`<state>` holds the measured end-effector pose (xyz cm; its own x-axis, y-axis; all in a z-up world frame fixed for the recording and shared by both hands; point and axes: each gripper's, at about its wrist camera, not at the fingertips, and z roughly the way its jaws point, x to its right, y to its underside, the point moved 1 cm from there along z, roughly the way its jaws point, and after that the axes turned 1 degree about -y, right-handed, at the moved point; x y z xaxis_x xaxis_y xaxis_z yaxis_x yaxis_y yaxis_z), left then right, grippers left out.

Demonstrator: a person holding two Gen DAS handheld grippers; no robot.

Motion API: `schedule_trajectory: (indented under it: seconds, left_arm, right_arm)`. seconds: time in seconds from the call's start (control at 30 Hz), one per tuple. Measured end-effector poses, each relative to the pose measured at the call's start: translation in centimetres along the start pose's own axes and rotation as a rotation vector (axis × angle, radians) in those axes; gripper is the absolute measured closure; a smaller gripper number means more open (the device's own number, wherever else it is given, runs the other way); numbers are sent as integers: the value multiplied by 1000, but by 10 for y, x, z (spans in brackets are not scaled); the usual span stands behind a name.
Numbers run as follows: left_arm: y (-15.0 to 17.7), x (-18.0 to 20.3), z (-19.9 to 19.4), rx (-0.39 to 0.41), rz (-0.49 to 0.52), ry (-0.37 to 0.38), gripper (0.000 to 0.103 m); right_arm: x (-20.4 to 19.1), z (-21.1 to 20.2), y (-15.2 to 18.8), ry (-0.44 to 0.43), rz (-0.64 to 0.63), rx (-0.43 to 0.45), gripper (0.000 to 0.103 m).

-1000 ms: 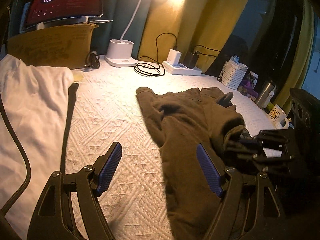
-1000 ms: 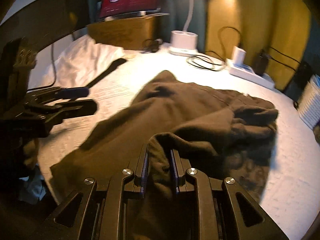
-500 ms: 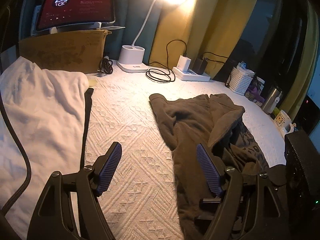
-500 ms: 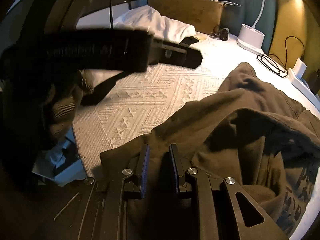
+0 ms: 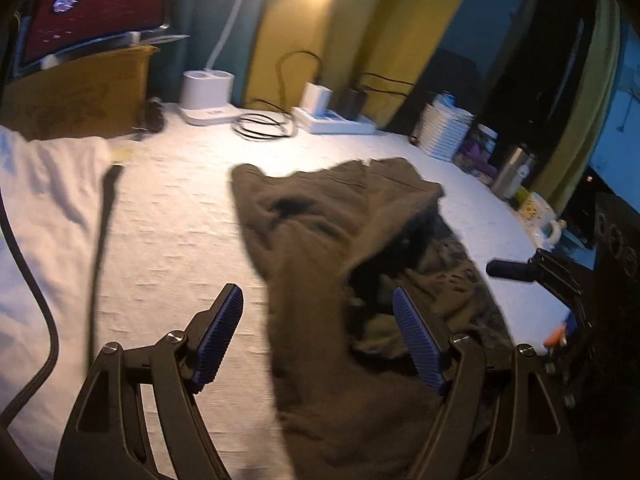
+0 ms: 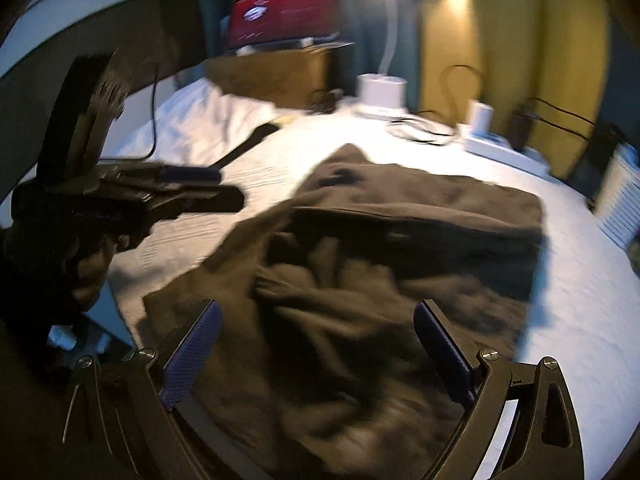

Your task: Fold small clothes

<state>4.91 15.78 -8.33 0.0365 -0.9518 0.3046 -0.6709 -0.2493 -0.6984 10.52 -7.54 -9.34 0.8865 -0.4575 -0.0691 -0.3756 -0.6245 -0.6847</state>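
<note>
A dark brown garment point(image 5: 320, 216) lies crumpled on the white textured cover point(image 5: 172, 224), one side folded over itself. My left gripper point(image 5: 318, 296) hovers open above its near edge, the right pad over the cloth and the left pad over bare cover. In the right wrist view the same garment point(image 6: 400, 216) spreads out under my right gripper point(image 6: 318, 308). Its jaws are opening wide, with cloth below them but nothing pinched. The left gripper point(image 6: 220, 188) shows at the left of that view. The right gripper point(image 5: 516, 270) pokes in from the right edge of the left wrist view.
A white cloth point(image 5: 48, 200) with a dark strap lies at the left. Along the back stand a cardboard box point(image 5: 80, 88) with a red-screened tablet, a lamp base point(image 5: 206, 96), a power strip point(image 5: 336, 120) and cables. A white basket point(image 5: 444, 132), a steel tumbler point(image 5: 516, 168) and a mug sit right.
The right gripper let go of the garment fold it was pinching, spread its jaws wide and drew back. The released cloth settled on the cover. The left gripper stayed open and shifted slightly.
</note>
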Motion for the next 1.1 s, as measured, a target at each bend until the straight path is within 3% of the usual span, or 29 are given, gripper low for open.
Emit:
schedule_trajectory:
  seconds: [0.17,0.43,0.5,0.53,0.63,0.9,1.1]
  left_arm:
    - [3,43,16,-55,61,90,25]
    - [1,97,59,-124,224,79,26]
    - [5,101,68,-142,252,74,49]
    - [7,101,73,-174,256,70,75]
    - [16,96,63,-195,248,73,90]
    - [40,59,1,-184,145,-98,94]
    - [66,44,-1,-252,80,-122,93]
  right_arm:
    - [61,-12,23,108,146,13,6]
    - [114,-22,54,173,261,22,6]
    - [119,-20,57,160,278,25,6]
    - [120,-19,59,149,283,28,6]
    - [118,-15,61,116,284,31,6]
    - [86,14,55,24,196,-13,6]
    - [61,34,54,47,87,-84,6]
